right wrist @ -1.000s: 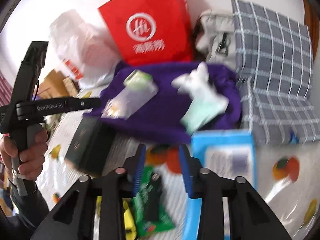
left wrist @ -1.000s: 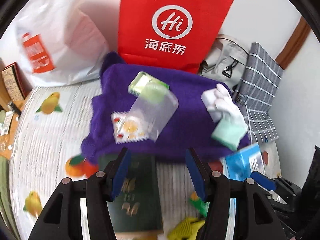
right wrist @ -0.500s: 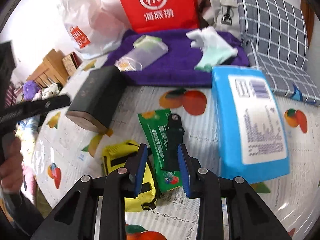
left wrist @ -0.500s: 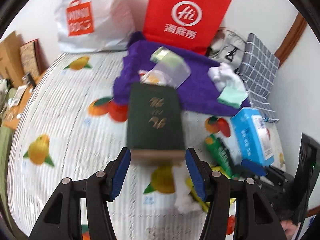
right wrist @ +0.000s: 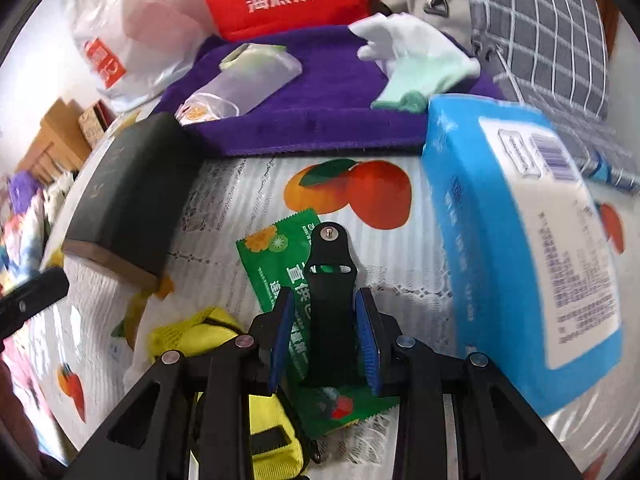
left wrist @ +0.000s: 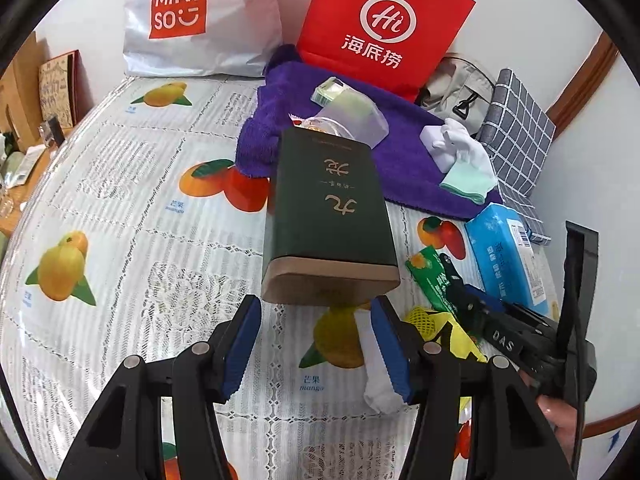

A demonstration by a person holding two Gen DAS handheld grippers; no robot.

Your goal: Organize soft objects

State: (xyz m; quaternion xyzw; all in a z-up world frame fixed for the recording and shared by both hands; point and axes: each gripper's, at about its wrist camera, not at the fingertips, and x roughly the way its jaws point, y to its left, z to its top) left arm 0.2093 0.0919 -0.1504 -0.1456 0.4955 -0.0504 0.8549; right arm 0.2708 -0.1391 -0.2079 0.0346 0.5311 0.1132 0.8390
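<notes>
Now my right gripper point(right wrist: 324, 340) has just been closing its jaws around a black strap point(right wrist: 330, 280) lying on the green snack packet point(right wrist: 280, 272); whether the pads touch it I cannot tell. My left gripper point(left wrist: 316, 344) hangs apart just short of the dark green box point(left wrist: 330, 208).

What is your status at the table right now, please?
Left hand-held gripper open, empty, short of dark green box. Right hand-held gripper just closing around black strap on green packet, grip not confirmed. Yellow pouch close beside.
</notes>
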